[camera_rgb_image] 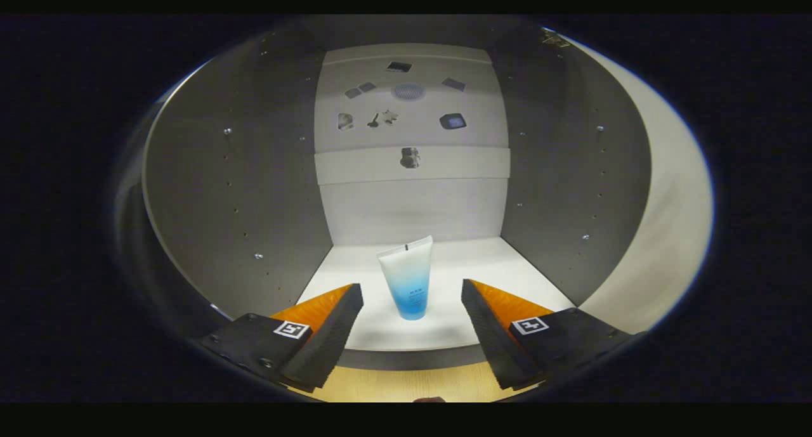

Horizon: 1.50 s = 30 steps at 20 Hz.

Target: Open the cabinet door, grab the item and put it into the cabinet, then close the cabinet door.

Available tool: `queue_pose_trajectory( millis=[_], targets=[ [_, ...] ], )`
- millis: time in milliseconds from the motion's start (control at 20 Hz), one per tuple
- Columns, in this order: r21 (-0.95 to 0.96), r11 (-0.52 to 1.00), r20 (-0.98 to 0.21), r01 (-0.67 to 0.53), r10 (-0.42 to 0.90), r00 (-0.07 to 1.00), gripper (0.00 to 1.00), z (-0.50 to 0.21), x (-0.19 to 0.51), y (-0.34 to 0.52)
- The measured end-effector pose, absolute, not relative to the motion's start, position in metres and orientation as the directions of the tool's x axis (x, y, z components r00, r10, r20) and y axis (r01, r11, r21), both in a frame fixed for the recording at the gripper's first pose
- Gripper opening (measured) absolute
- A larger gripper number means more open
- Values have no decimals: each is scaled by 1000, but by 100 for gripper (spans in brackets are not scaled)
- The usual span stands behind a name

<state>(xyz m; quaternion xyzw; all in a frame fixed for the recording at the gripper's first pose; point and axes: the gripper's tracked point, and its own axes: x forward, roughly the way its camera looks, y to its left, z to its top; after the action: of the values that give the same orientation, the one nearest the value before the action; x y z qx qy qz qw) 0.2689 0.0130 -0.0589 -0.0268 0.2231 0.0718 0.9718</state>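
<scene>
A view along 1 tool (412,326) into an open cabinet (228,189). Its 2 fingers (330,335) are spread wide apart and grip nothing.

1 tube (408,278), white at the top and fading to blue at the bottom, stands upright on its cap on the cabinet's white floor (482,266). It stands straight ahead of the tool, centred on the gap between the 2 fingertips and slightly beyond them, touching neither. Its long axis runs vertically, flat crimped end up.

The tube is already inside, near the front edge of the cabinet floor. Judging from this, the placing step looks done, and the next move is probably to draw the tool straight back without brushing the tube, then shut the door.

2 grey side walls (558,170) frame the space, with 1 white back wall (412,208). The back wall carries several small dark marks, too small to identify. A strip of pale wooden surface (406,383) lies below the cabinet, under the fingers.
</scene>
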Motion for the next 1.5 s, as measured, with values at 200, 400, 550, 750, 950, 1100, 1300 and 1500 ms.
queue_pose_trajectory(
  millis=[200,400,550,750,950,1100,1300,1500],
  targets=[
    [-29,985,-363,-170,148,920,100,-26,213,8],
    [0,976,-303,-219,209,930,100,1,144,9],
    [-7,974,-263,-227,217,940,100,15,96,-3],
    [-25,983,-228,-182,172,958,100,32,37,-34],
    [-25,995,-171,-98,92,981,100,52,-8,-84],
    [-1,1000,-108,-25,25,994,99,67,-38,-129],
    [2,996,-39,85,-84,996,100,85,-79,-194],
    [-58,962,6,268,-268,963,100,99,-104,-272]
  ],
)
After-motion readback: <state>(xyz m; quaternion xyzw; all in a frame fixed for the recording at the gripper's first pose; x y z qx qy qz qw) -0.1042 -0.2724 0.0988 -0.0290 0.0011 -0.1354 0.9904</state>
